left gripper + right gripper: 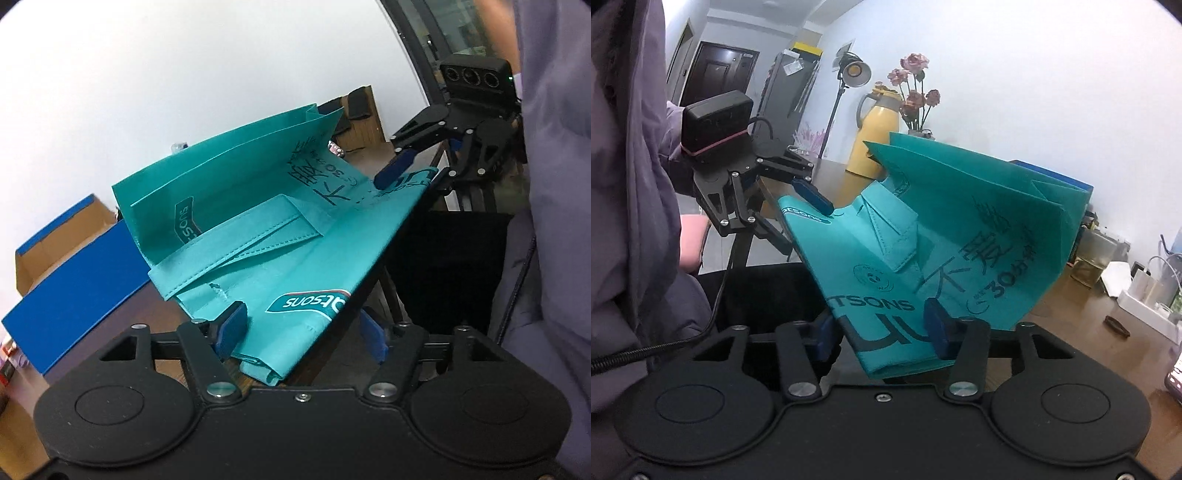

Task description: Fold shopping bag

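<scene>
**BAG HELD AT 2 NEAR CORNERS, FAR HALF STANDING**

Left gripper [303, 332]: the fingers straddle the near edge of the shopping bag [280, 229]; a visible gap separates the blue pads from the fabric on both sides, so the jaws stand partly open around the corner rather than clamped; whether the cloth bears on either pad cannot be determined. Right gripper [882, 332]: same posture at the opposite near corner; 1 finger lies above the panel and 1 below, with daylight between them; firm grip is not confirmed in either view.

Bag position: the teal bag spans the gap between the 2 grippers, its near edge running from one to the other along the table [1071, 306] edge; its long axis follows that line. The near panel lies fairly flat and overhangs the table edge; the far portion stands up in gusseted pleats away from both grippers. The handle [236, 240] lies loose across the flat panel.

Judgement: the coming fold likely turns on that standing far half; both grippers are equally near the front edge and equally far from the pleats.

Clearance: a blue box [77, 266] sits just beyond the bag on the left gripper's side; a yellow flask [873, 136] stands behind; the person's sleeve [631, 177] closes the near side.
</scene>
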The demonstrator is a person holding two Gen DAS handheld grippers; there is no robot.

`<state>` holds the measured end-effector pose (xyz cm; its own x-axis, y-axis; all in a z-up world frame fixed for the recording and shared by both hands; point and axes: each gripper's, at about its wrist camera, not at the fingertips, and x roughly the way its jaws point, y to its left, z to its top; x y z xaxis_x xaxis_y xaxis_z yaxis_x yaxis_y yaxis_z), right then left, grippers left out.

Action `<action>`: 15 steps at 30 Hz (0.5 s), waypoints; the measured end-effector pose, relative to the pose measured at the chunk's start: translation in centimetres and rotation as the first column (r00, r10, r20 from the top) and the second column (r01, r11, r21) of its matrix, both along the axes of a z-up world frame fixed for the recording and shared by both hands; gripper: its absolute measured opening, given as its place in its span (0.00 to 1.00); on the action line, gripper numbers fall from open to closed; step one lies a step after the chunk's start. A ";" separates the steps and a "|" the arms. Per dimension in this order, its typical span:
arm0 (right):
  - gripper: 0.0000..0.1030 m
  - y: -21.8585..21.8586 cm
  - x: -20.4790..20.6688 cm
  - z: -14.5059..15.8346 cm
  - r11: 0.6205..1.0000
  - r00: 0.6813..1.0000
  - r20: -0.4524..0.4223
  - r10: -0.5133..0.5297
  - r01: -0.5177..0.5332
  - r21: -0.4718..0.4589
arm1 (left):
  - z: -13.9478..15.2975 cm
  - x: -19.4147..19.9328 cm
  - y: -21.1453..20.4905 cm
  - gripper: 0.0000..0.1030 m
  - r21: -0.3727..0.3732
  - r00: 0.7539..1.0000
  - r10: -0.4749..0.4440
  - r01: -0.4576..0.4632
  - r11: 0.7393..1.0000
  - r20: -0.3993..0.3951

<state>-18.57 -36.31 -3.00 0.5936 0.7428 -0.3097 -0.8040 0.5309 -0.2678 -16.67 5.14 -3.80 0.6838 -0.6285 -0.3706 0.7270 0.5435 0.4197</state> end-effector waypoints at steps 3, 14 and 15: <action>0.48 -0.8 -0.2 0.3 0.999 0.998 -0.057 0.008 -0.005 0.046 | 0.3 -1.3 0.0 0.50 -0.079 0.998 0.034 -0.038 0.996 -0.048; 0.25 -6.3 6.5 1.3 0.867 0.833 -0.536 0.137 0.162 0.472 | 2.6 3.1 4.1 0.36 -0.544 0.866 -0.038 -0.279 0.791 -0.498; 0.24 -6.4 7.2 1.2 0.845 0.817 -0.561 0.135 0.200 0.495 | 2.7 3.3 3.7 0.36 -0.545 0.860 0.005 -0.328 0.772 -0.511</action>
